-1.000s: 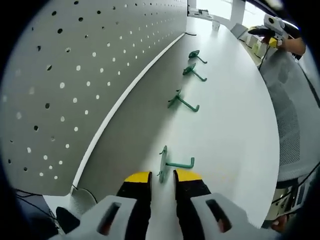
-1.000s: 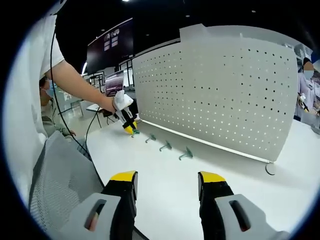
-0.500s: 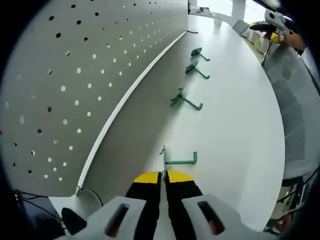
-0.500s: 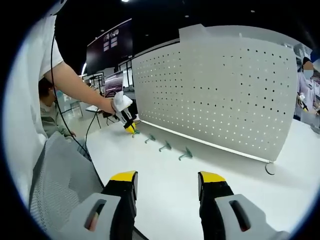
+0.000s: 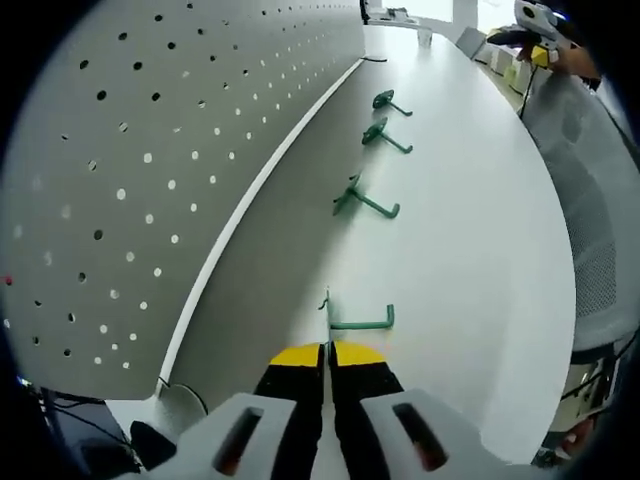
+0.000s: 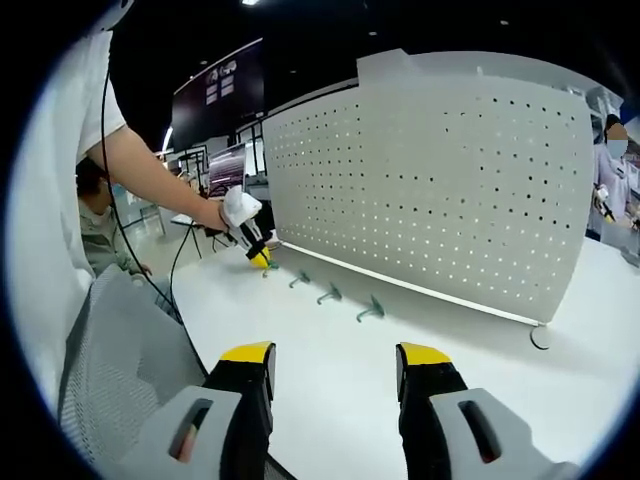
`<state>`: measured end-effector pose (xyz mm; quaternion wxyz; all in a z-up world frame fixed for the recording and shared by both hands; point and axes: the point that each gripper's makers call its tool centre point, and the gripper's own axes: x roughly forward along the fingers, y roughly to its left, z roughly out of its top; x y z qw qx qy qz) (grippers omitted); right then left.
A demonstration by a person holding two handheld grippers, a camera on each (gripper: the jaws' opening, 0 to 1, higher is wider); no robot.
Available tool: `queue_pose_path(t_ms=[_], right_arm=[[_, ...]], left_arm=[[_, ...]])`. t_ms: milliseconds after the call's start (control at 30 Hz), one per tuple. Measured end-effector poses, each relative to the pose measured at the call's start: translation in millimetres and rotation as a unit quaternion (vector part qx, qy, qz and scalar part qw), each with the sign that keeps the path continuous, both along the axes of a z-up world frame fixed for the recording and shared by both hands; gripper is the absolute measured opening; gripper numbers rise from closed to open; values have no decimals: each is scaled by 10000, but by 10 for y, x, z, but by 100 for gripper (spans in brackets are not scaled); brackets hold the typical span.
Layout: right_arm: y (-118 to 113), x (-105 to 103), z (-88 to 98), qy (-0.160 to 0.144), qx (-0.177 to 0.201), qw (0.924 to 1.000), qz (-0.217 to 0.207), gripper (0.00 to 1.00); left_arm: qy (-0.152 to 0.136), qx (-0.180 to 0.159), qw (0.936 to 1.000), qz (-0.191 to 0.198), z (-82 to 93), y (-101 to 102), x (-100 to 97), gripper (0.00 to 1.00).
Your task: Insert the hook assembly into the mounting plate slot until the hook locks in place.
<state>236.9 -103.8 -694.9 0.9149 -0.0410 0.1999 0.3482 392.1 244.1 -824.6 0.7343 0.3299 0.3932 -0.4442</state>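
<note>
My left gripper [image 5: 327, 347] is shut on the flat end of a green hook [image 5: 362, 323] that lies on the white table [image 5: 470, 230], its arm pointing right. Farther along the table lie three more green hooks, the closest [image 5: 362, 201] then two beyond [image 5: 381, 135] [image 5: 388, 101]. The grey perforated mounting plate [image 5: 150, 150] stands upright along the left. In the right gripper view my right gripper [image 6: 335, 360] hangs open and empty above the table's near side. Far off at the left, a hand holds the left gripper [image 6: 256, 254] low at the plate's [image 6: 450, 190] end, with the three hooks [image 6: 330, 293] in a row beside it.
A grey mesh chair back [image 6: 120, 370] stands at the table's near edge, also seen at the right of the left gripper view as mesh chair [image 5: 600, 200]. The plate rests on a round foot [image 6: 541, 337]. A cable hangs from the person's arm [image 6: 150, 170]. Another person stands at far right.
My left gripper went from open around the hook's flat end to shut on it. The right gripper has stayed open and still.
</note>
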Motion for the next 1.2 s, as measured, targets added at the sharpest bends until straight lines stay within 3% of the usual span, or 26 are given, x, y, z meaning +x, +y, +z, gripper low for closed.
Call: queue_pose_path(t_ms=[233, 633, 967, 1200], right_arm=[[-10, 4, 7, -9, 13, 10000, -16, 47], [-15, 12, 34, -56, 54, 10000, -36, 47], [-19, 19, 73, -128, 102, 9999, -38, 47], [-3, 7, 106, -167, 150, 9997, -4, 47]], left_arm=[[-150, -187, 9997, 112, 77, -38, 28, 1], [-535, -972, 9928, 447, 370, -211, 57, 1], [-1082, -1622, 9772, 841, 719, -348, 51, 1], [-1389, -1841, 9676, 1024, 883, -402, -1, 1]])
